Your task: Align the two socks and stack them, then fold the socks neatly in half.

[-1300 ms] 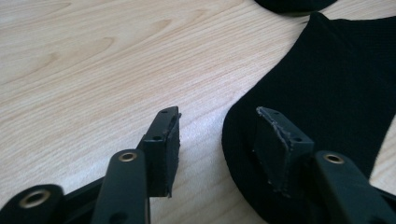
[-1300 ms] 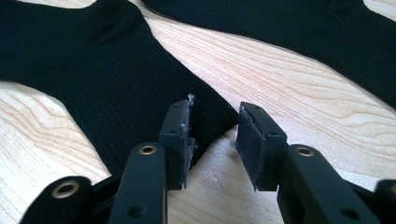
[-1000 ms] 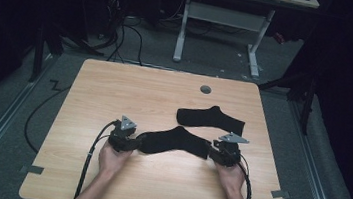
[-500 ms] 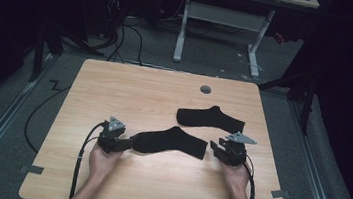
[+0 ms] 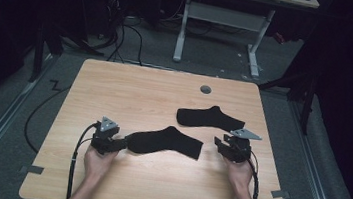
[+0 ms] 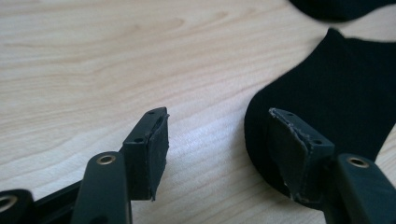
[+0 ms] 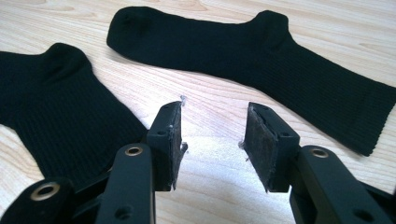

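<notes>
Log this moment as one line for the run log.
left gripper: open, jaws just opening, at near sock toe | right gripper: open, empty, off its cuff | far sock: flat on table

We see two black ribbed fabric socks lying flat on the light wooden table (image 5: 144, 96). The nearer black sock (image 5: 164, 141) stretches left to right across the table's front half, its toe end at the left and its cuff at the right. The farther black sock (image 5: 210, 118) lies just behind it towards the right, apart from it, with its heel bump pointing away.
</notes>
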